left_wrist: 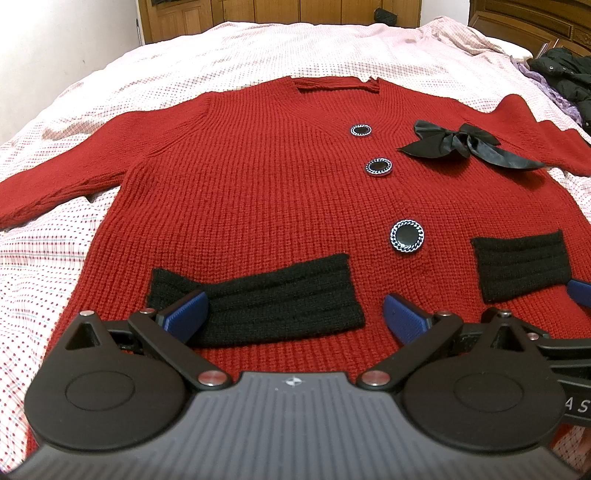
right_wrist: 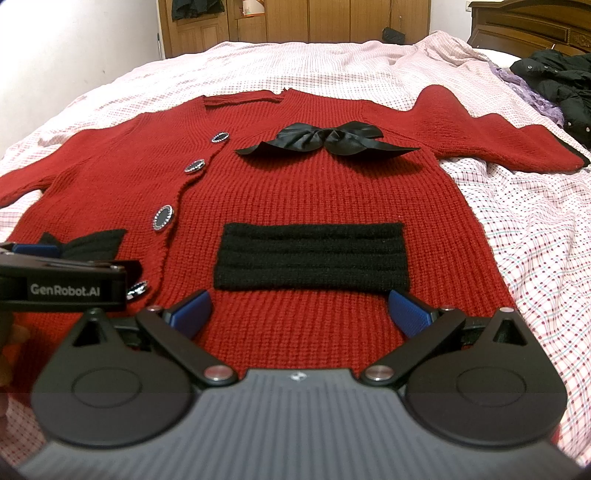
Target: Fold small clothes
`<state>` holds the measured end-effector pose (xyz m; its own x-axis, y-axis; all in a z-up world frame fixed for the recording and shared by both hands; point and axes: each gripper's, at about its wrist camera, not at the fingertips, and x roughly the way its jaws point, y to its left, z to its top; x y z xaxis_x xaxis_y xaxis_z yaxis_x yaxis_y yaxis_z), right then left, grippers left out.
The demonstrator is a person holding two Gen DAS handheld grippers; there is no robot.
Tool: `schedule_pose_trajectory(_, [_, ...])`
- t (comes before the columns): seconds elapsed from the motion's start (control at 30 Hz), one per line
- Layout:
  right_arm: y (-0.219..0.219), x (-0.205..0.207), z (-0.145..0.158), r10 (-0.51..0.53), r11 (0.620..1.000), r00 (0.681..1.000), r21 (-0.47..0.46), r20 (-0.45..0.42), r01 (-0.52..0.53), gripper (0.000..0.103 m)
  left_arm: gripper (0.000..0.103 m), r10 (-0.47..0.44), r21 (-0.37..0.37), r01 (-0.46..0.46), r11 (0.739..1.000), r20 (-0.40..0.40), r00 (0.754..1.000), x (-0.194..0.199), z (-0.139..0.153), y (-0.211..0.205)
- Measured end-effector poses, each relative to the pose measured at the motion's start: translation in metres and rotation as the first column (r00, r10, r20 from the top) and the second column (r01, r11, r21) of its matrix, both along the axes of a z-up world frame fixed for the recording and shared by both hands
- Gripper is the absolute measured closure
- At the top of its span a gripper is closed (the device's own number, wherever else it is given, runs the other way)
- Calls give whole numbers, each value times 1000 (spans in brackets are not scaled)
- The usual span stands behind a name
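A red knit cardigan (left_wrist: 258, 177) lies flat and spread out on the bed, front up, with round black buttons (left_wrist: 406, 236), a black satin bow (left_wrist: 461, 142) and two black pockets (left_wrist: 266, 302). It also shows in the right wrist view (right_wrist: 314, 192). My left gripper (left_wrist: 295, 314) is open and empty over the hem at the left pocket. My right gripper (right_wrist: 299, 308) is open and empty over the hem just below the right pocket (right_wrist: 310, 258). The left gripper's body shows at the left edge of the right wrist view (right_wrist: 66, 284).
The bed has a pink-and-white checked sheet (right_wrist: 535, 240). A dark jacket (right_wrist: 561, 85) and a purple cloth lie at the far right of the bed. Wooden wardrobe doors (right_wrist: 295, 18) stand behind the bed, and a wooden headboard (right_wrist: 528, 22) stands at the right.
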<state>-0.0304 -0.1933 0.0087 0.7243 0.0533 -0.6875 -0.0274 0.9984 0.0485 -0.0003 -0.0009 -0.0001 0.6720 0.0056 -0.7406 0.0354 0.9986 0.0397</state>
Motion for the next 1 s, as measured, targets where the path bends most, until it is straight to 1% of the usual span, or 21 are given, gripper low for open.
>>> schedule_pose_trajectory(0.87, [1, 0, -1, 0, 1000, 1000, -1, -1, 0, 0, 0, 0, 1, 0, 1000, 1, 1000, 0, 0, 0])
schedule_pose_trajectory(1.0, [10, -7, -7, 5, 1000, 1000, 1, -9, -5, 0, 0, -3, 2, 3, 1000, -1, 1000, 0, 0, -1])
